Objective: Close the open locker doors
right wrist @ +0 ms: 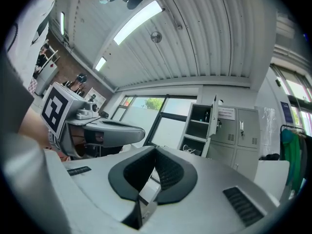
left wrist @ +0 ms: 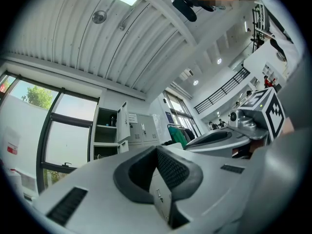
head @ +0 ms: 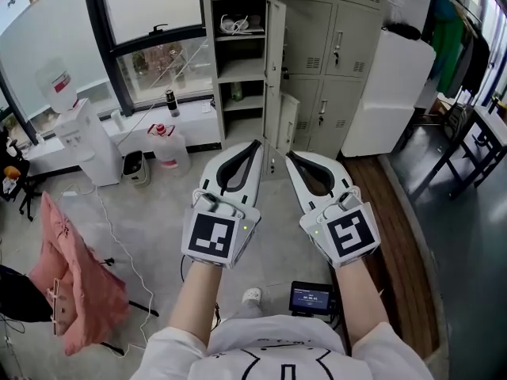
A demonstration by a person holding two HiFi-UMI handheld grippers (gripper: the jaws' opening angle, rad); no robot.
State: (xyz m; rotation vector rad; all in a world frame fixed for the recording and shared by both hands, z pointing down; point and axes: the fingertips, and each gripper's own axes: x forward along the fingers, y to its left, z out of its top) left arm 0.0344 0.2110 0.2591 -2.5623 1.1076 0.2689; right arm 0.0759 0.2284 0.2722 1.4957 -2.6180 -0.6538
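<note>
A grey locker bank (head: pixel 337 50) stands ahead against the wall. Its left column (head: pixel 240 54) is open, with an upper door (head: pixel 276 42) and a lower door (head: pixel 273 117) swung out to the right, and a small door (head: pixel 289 123) ajar beside them. Both grippers hover side by side above the floor, short of the lockers, and point at them. My left gripper (head: pixel 256 144) is shut with nothing in it, and my right gripper (head: pixel 290 156) likewise. The open doors also show in the left gripper view (left wrist: pixel 123 126) and the right gripper view (right wrist: pixel 213 115).
A water dispenser (head: pixel 79 137) and a water jug (head: pixel 169 147) stand at the left by the window. A white cabinet (head: pixel 386 93) sits right of the lockers. Pink cloth (head: pixel 75 283) hangs at the lower left, cables cross the floor, and a small screen (head: pixel 310 298) lies by my feet.
</note>
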